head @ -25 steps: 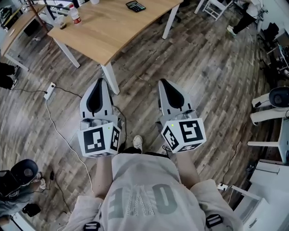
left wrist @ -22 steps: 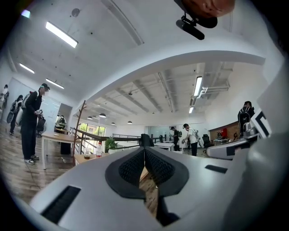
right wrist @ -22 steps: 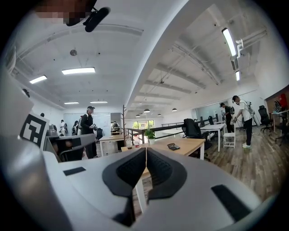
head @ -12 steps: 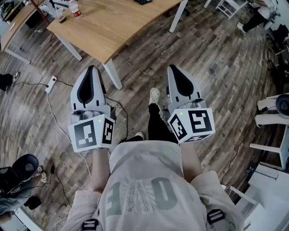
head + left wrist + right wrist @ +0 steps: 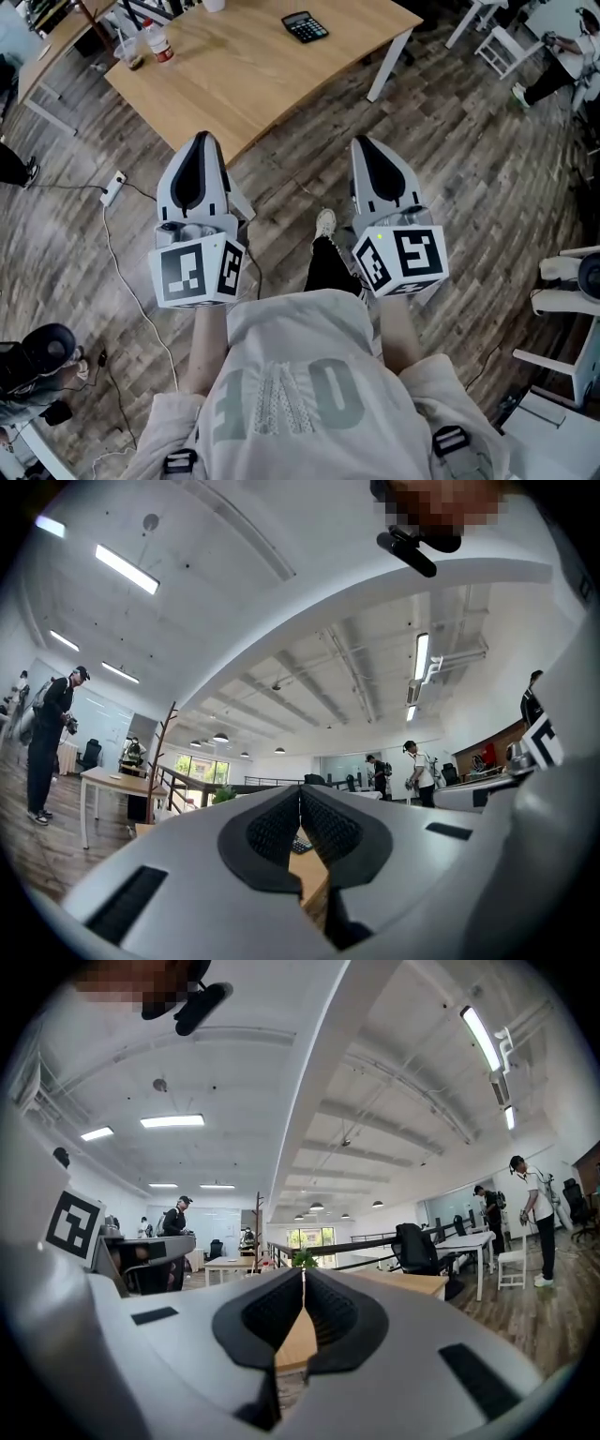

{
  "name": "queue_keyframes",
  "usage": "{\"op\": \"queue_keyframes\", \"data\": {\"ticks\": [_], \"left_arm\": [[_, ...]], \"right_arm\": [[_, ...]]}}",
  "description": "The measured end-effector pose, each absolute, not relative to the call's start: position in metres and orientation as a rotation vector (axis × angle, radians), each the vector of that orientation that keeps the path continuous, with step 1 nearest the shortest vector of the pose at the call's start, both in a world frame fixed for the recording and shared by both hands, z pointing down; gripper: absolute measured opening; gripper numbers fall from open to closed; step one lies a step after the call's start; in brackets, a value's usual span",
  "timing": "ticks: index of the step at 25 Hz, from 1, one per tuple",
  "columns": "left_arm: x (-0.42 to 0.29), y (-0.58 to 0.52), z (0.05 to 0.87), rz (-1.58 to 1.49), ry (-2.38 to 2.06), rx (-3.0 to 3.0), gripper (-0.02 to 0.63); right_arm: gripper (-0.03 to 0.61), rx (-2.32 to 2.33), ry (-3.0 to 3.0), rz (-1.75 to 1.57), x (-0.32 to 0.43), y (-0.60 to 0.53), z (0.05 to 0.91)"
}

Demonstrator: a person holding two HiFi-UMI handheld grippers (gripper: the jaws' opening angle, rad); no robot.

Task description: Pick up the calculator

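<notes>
The black calculator [image 5: 306, 26] lies on the far part of the wooden table [image 5: 253, 75] in the head view. Both grippers are held out level in front of the person, short of the table's near edge and far from the calculator. The left gripper [image 5: 201, 137] is shut with nothing in it, its tip close to the table edge. The right gripper [image 5: 365, 142] is shut and empty too, over the floor. In the left gripper view the closed jaws [image 5: 300, 791] frame a strip of tabletop with a small dark thing [image 5: 299, 845], probably the calculator. The right gripper view shows its closed jaws [image 5: 303, 1274] and table wood [image 5: 298, 1340].
A bottle [image 5: 157, 39] and a plastic cup [image 5: 128, 53] stand at the table's left end. A power strip [image 5: 111, 187] with its cable lies on the wood floor at the left. White chairs [image 5: 511, 47] stand at the top right. The person's shoe [image 5: 325, 223] is between the grippers.
The person has stepped toward the table: it sits nearer and lower in the head view, and the calculator is fully back in view. Both grippers moved forward with the person and stayed shut.
</notes>
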State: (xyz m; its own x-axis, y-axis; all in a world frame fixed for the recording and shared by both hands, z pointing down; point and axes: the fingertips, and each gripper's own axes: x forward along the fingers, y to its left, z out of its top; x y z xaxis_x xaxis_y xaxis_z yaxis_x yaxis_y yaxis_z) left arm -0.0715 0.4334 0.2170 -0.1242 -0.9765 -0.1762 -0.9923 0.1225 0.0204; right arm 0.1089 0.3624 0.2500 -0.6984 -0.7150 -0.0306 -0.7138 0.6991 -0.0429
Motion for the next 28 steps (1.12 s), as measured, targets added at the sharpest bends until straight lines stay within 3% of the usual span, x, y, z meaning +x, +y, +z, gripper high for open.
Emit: {"op": "queue_keyframes", "data": {"ticks": [14, 28], "left_arm": [[-0.090, 0.209, 0.189, 0.177, 2.471, -1.776, 0.009], [-0.094, 0.114, 0.221, 0.044, 2.553, -1.839, 0.009]], "right_arm": [[0.021, -0.882, 3.075, 0.013, 0.075, 0.127, 0.226], [0.021, -0.830, 3.088, -0.107, 0.060, 0.034, 0.248]]}}
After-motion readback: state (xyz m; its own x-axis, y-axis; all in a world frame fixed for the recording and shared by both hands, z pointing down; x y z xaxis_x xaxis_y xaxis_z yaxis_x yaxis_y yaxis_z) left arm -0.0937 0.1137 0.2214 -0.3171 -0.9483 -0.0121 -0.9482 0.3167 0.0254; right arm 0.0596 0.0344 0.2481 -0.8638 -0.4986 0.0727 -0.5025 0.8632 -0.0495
